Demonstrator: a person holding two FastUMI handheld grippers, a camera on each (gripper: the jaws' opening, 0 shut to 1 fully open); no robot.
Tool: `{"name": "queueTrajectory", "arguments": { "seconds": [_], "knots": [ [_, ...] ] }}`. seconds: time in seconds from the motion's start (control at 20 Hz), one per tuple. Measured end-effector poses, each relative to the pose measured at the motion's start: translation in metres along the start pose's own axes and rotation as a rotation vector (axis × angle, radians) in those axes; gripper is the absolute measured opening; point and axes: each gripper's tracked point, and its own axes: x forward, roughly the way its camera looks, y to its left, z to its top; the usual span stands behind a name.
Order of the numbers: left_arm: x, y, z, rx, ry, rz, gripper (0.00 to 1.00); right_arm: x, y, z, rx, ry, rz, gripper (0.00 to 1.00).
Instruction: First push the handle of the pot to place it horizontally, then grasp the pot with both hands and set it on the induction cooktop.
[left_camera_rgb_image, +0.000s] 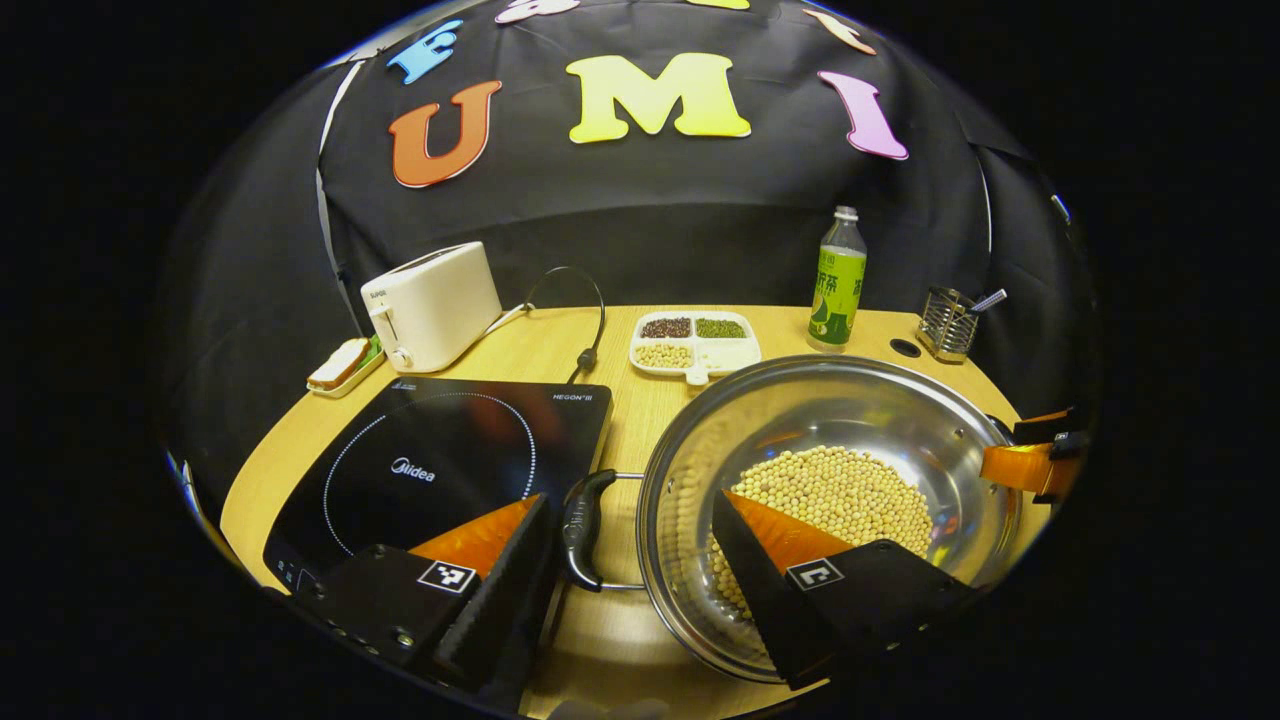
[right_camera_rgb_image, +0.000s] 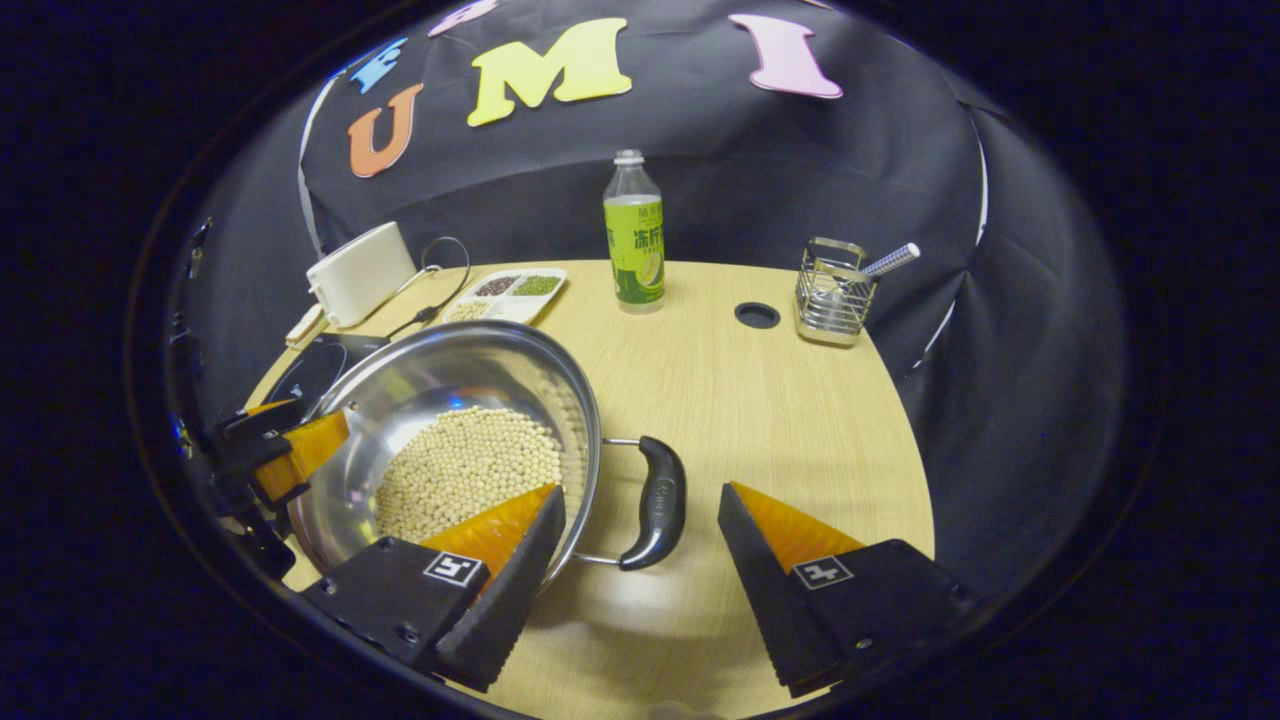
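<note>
A steel pot (left_camera_rgb_image: 880, 420) holding soybeans sits on the wooden table, just right of the black induction cooktop (left_camera_rgb_image: 440, 470). The pot's left handle (left_camera_rgb_image: 585, 530) sticks out level towards the cooktop. My left gripper (left_camera_rgb_image: 630, 520) is open and straddles that handle, with one finger over the cooktop's edge and the other over the beans. In the right gripper view the pot (right_camera_rgb_image: 450, 400) lies left of centre and its right handle (right_camera_rgb_image: 655, 500) lies between the fingers of my open right gripper (right_camera_rgb_image: 640, 505). The right gripper (left_camera_rgb_image: 1040, 460) and the left gripper (right_camera_rgb_image: 280, 445) each show at the pot's far rim.
A white toaster (left_camera_rgb_image: 430, 305) and a small plate with bread (left_camera_rgb_image: 340, 365) stand behind the cooktop. A divided dish of beans (left_camera_rgb_image: 695, 345), a green bottle (left_camera_rgb_image: 838, 290) and a wire holder (left_camera_rgb_image: 945, 325) line the back. Bare tabletop (right_camera_rgb_image: 790, 420) lies right of the pot.
</note>
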Motion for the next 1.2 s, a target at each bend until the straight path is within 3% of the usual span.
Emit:
{"name": "queueTrajectory", "arguments": {
  "seconds": [0.1,0.15,0.2,0.5,0.65,0.7,0.75,0.8,1.2],
  "knots": [
    [0.004,-0.002,-0.005,-0.004,0.022,0.004,0.96,0.006,0.001,0.000,-0.006,0.008,0.006,0.97],
    [0.003,-0.002,-0.002,0.003,0.015,0.007,0.90,0.008,0.001,0.000,-0.009,0.010,0.008,0.99],
    [0.007,-0.003,-0.003,0.006,0.019,0.008,0.98,0.011,0.002,0.000,-0.013,0.014,0.010,1.00],
    [0.008,-0.004,-0.004,0.025,0.033,0.024,0.97,0.021,0.011,-0.002,-0.016,0.042,0.022,0.92],
    [0.009,0.001,-0.004,0.034,0.041,0.046,0.96,0.022,0.010,-0.004,-0.022,0.057,0.008,0.77],
    [0.010,0.007,-0.004,0.034,0.040,0.060,0.92,0.022,0.011,-0.003,-0.019,0.061,0.004,0.76],
    [0.010,0.008,-0.003,0.031,0.044,0.062,0.81,0.021,0.010,-0.004,-0.016,0.070,0.000,0.74],
    [0.010,0.007,-0.004,0.030,0.047,0.061,0.75,0.021,0.010,-0.005,-0.016,0.081,-0.007,0.73],
    [0.006,0.006,-0.002,0.050,0.073,0.034,0.61,0.011,0.009,-0.011,0.030,0.131,-0.041,0.58]
  ]
}}
